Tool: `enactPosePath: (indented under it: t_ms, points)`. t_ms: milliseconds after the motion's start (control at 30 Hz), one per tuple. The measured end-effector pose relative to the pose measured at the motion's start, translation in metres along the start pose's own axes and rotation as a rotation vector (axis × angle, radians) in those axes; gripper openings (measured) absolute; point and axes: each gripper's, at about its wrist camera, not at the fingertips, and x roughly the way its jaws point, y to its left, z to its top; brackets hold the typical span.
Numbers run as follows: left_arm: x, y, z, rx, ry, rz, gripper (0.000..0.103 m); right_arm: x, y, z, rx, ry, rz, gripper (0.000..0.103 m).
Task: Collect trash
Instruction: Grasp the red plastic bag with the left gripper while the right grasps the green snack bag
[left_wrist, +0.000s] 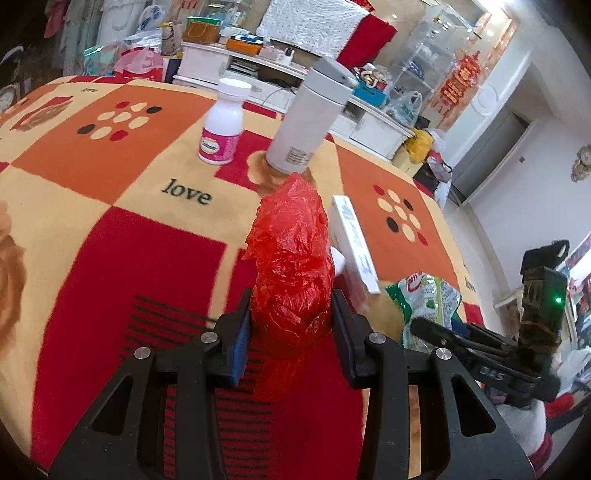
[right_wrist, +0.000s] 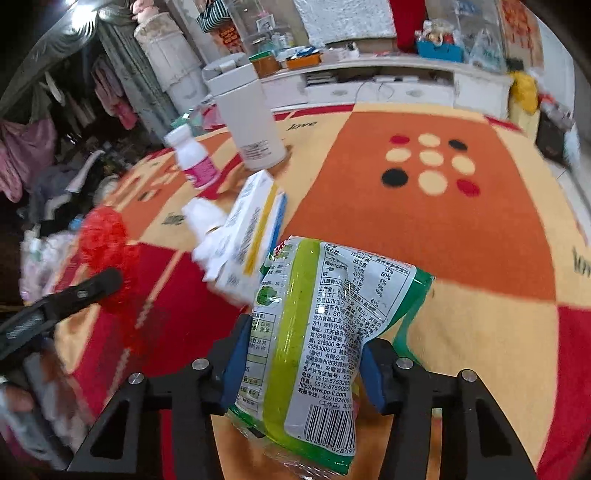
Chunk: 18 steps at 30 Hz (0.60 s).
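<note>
The left gripper (left_wrist: 291, 328) has its fingers (left_wrist: 238, 343) closed on a crumpled red plastic bag (left_wrist: 291, 273). The bag stands up between the two blue pads, its bulk rising above the fingertips and a loose tail hanging down below them. It is lifted clear of the blanket (left_wrist: 110, 229), a fleece patterned in red, orange and cream squares with the word "love" printed on it.

The right gripper (right_wrist: 299, 365) has its fingers (right_wrist: 232, 369) pressed on a green and white snack wrapper (right_wrist: 325, 325). The wrapper is pinched across its lower half, so the printed back panel fans out above the pads and the barcode end sags beneath them. In the left wrist view the same wrapper shows at the right, just beside the red bag, with the right gripper's dark body below it.

Still lying on the blanket, just beyond both held pieces, are a white carton (right_wrist: 255, 229) with a yellow and blue edge and a crumpled white tissue (right_wrist: 207, 225) touching it. Farther back stand a grey flask (left_wrist: 306, 122) and a small white bottle (left_wrist: 223, 125) with a pink label, near each other but apart. A white cabinet (left_wrist: 280, 74) crowded with things runs behind the blanket.
</note>
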Motion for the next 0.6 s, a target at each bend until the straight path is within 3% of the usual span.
enactPosePath:
  t_ms: [100,167,267,367,600]
  points:
    - [-0.001,-0.009,-0.008,0.022,0.013,-0.009,0.037,-0.005,-0.003,-0.012,-0.002,0.073,0.066,0.054]
    - [-0.002,-0.016,-0.012,0.035,0.018,-0.012,0.037,-0.005,-0.004,-0.018,-0.017,0.099,0.034,0.076]
    - [-0.003,-0.022,-0.018,0.047,0.023,-0.021,0.038,-0.011,-0.008,-0.026,-0.020,0.098,-0.061,0.077]
    - [-0.002,-0.026,-0.020,0.051,0.030,-0.028,0.038,-0.022,-0.008,-0.029,0.022,0.066,-0.049,0.086]
    - [-0.004,-0.037,-0.027,0.073,0.033,-0.035,0.038,-0.015,0.014,-0.034,0.014,0.056,-0.088,0.087]
